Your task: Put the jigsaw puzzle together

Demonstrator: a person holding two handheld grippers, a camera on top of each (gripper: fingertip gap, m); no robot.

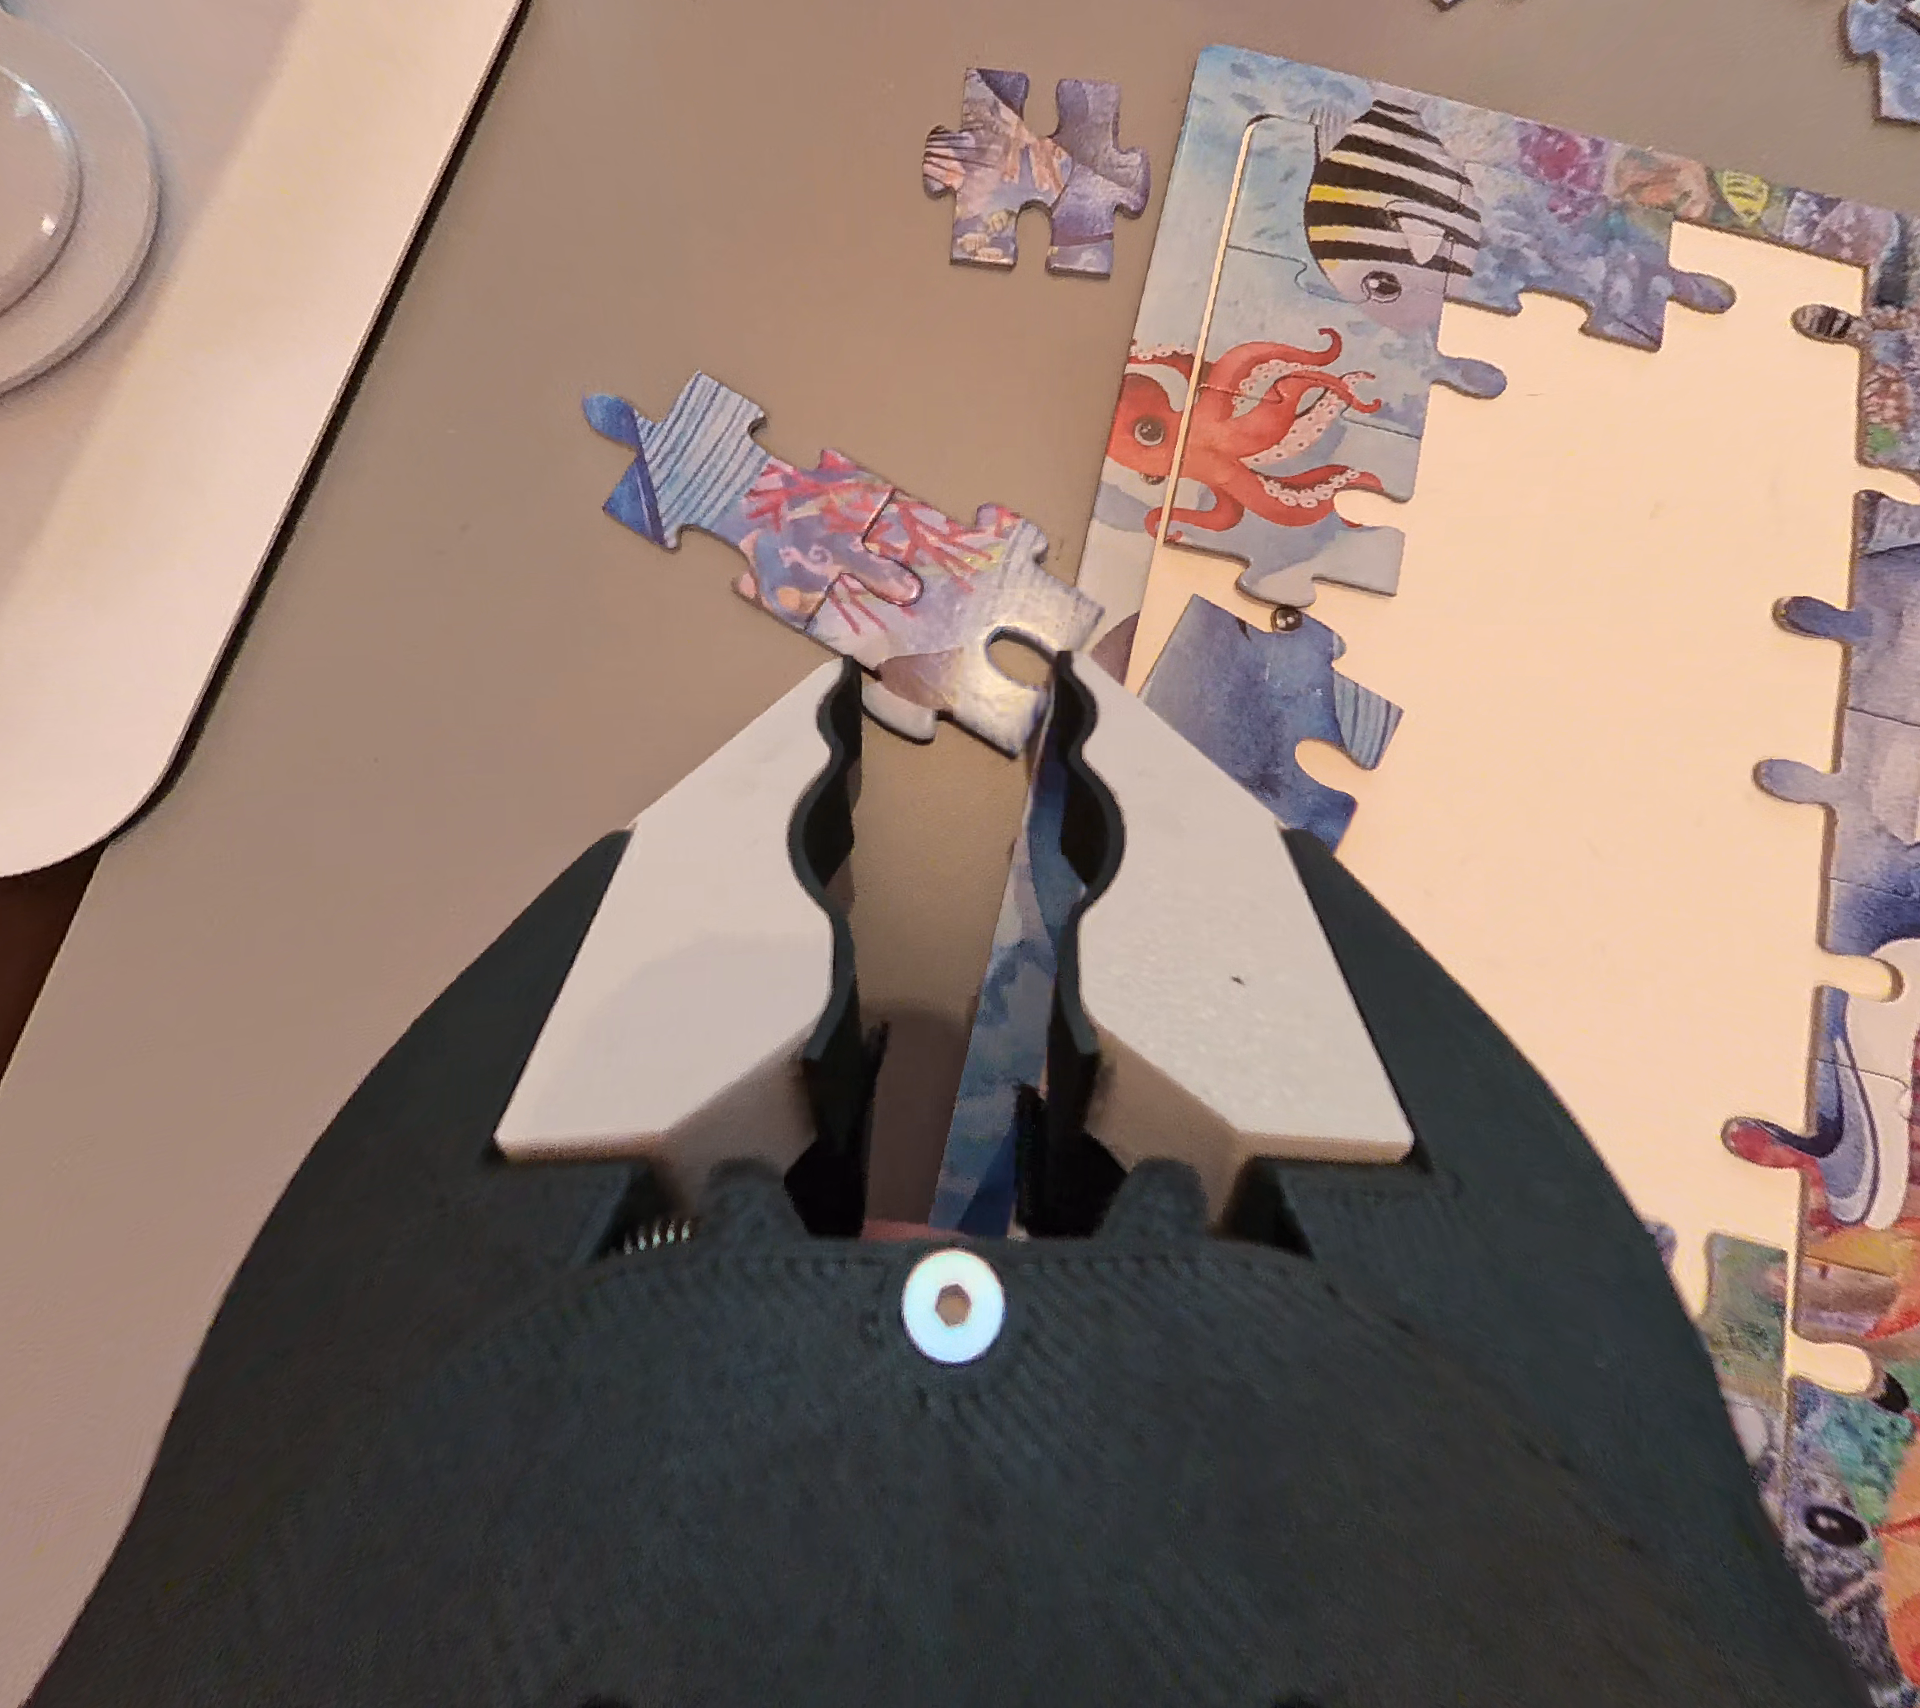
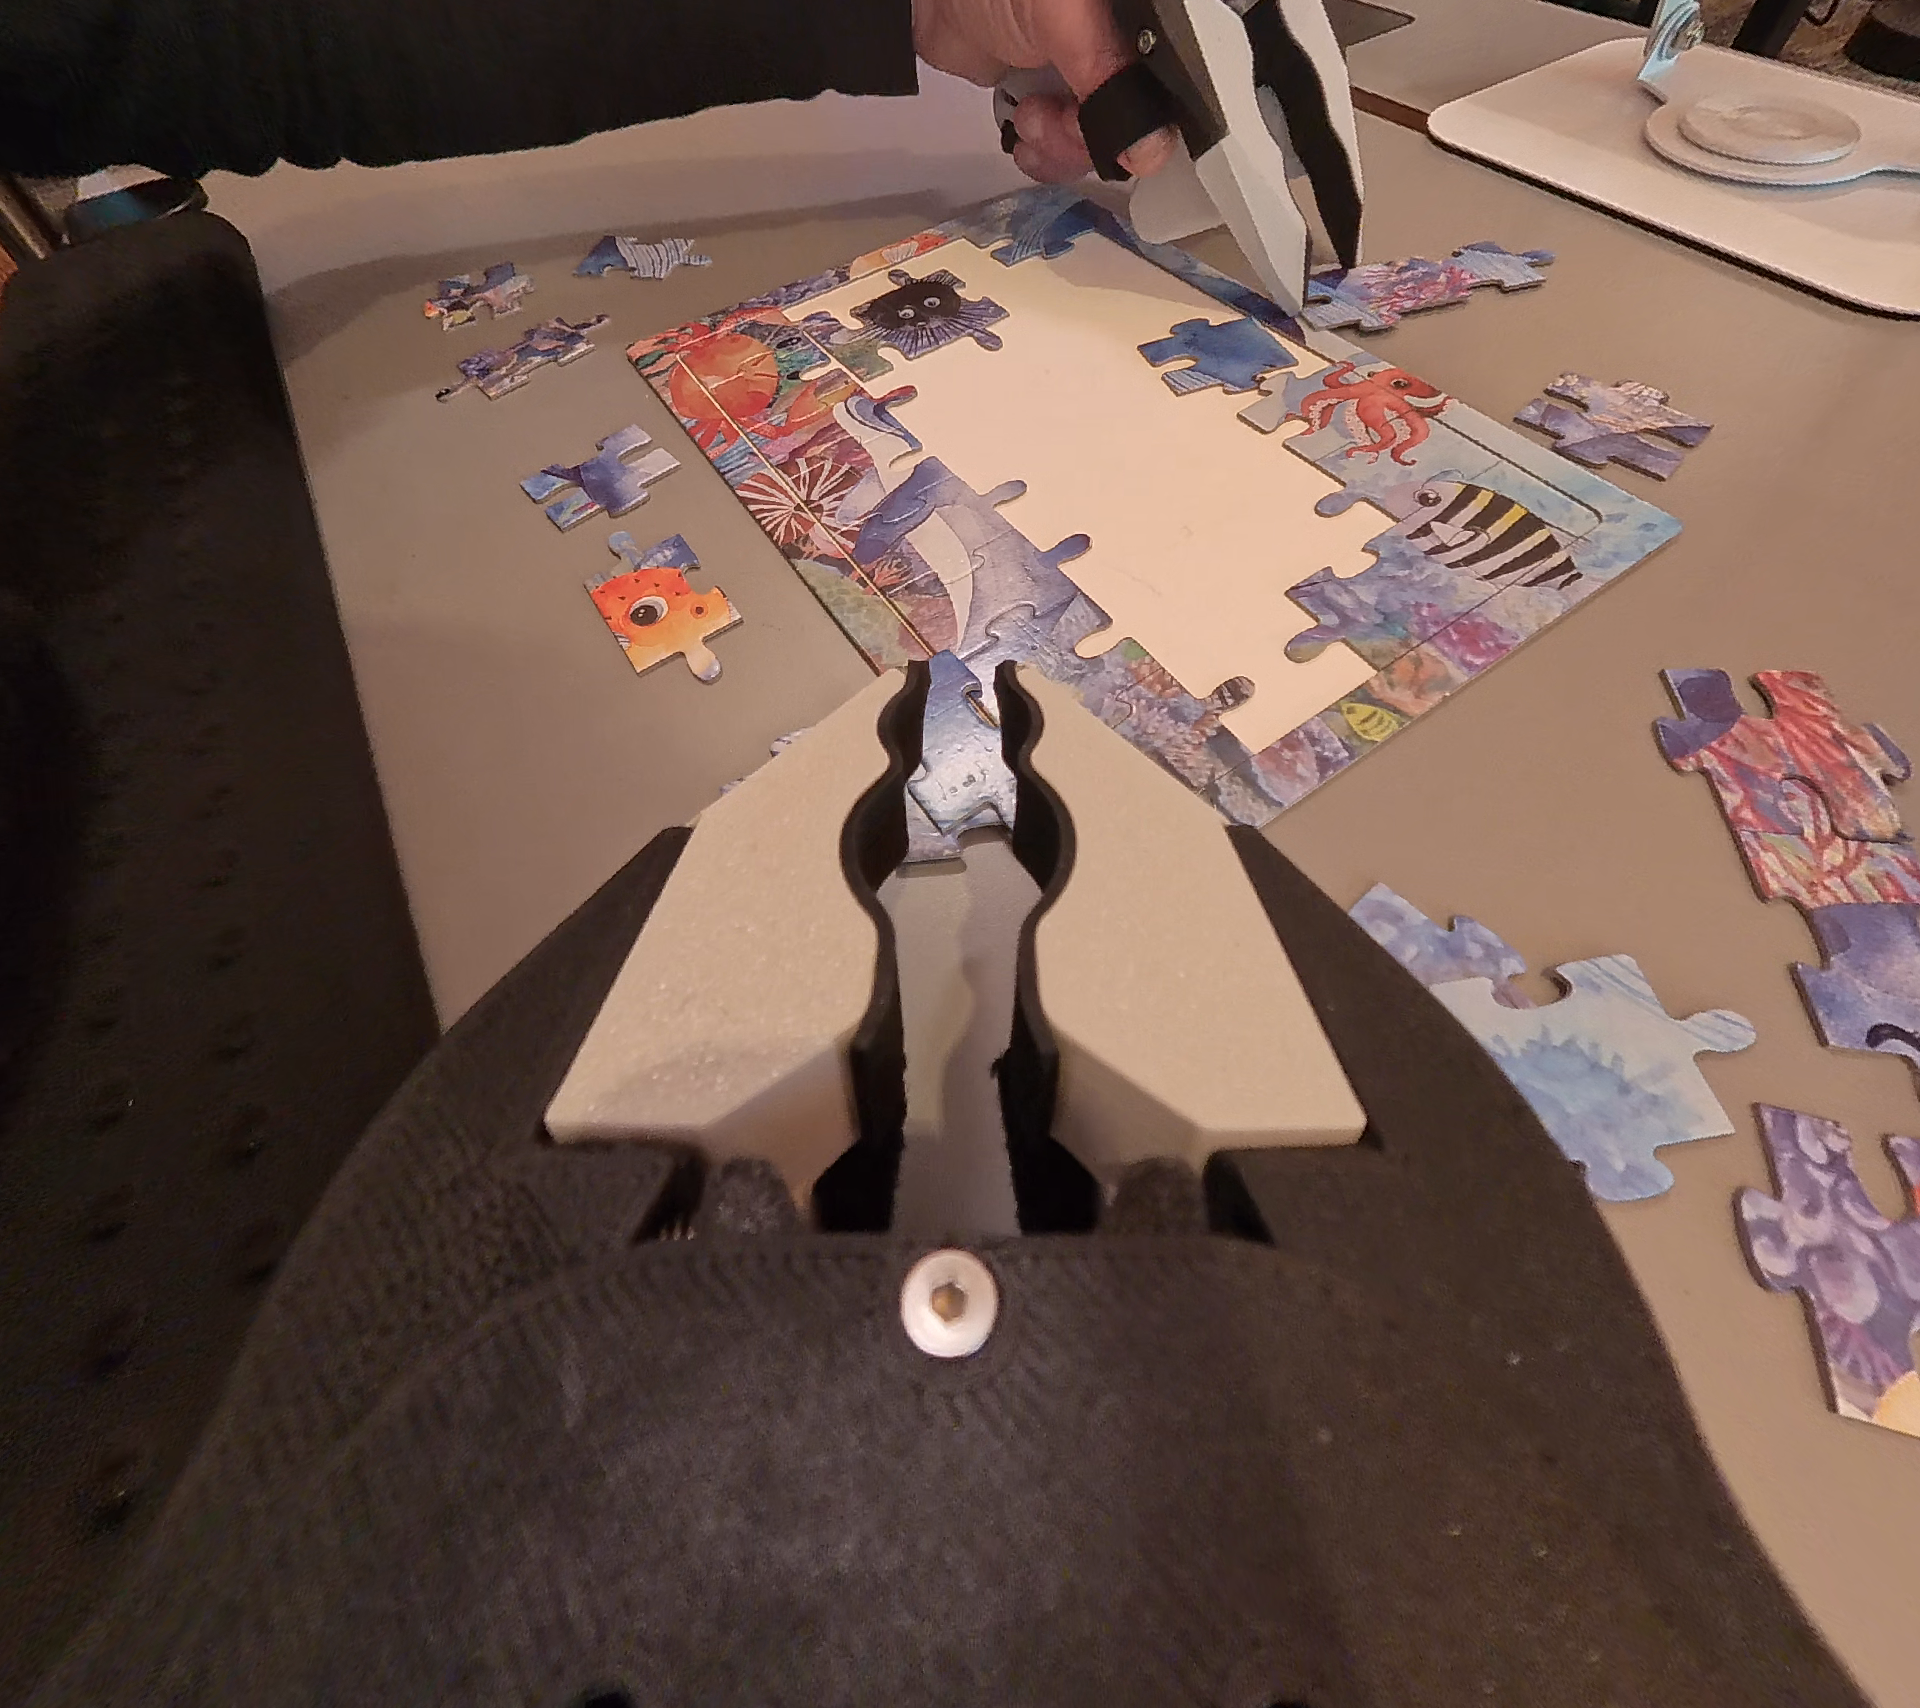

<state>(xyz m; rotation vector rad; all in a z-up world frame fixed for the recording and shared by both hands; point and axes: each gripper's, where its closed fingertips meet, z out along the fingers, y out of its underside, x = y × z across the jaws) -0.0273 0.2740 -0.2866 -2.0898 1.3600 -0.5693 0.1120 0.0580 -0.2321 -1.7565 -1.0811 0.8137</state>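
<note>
Item: partly assembled underwater-scene cardboard jigsaw puzzle [image 2: 1143, 515], lying flat on a grey table [image 2: 436, 723]. Its border is largely filled; the cream backing in the middle is bare. Visible motifs: a red octopus [image 1: 1236, 432], a black-and-yellow striped fish [image 1: 1382, 193], a black spiky creature [image 2: 914, 313].

Joined strip of blue and red-coral pieces [image 1: 842, 557]: lies on the table just beside the puzzle's edge, its near end between the tips of the left gripper [image 1: 956, 671]. The left gripper's tongs stand a little apart. A flat blue-printed piece [image 1: 1013, 962] lies edge-on against the inner face of one finger; whether it is pinched cannot be told. In the right wrist view this gripper points down, held by a hand [image 2: 1008, 6] with a dark sleeve.

Pale blue piece [image 2: 961, 765]: sits between the fingers of the right gripper [image 2: 961, 682] at the puzzle's near edge. The tongs are narrowly parted; whether they actually squeeze it cannot be told.

Loose pieces: an orange fish piece [image 2: 660, 609] and several blue ones left of the puzzle; a purple-blue piece [image 1: 1039, 172] off one corner; red-coral, light blue and purple pieces at the right.

Surroundings: a white rounded mat [image 2: 1704, 183] carrying a round white stand base [image 2: 1756, 131].
</note>
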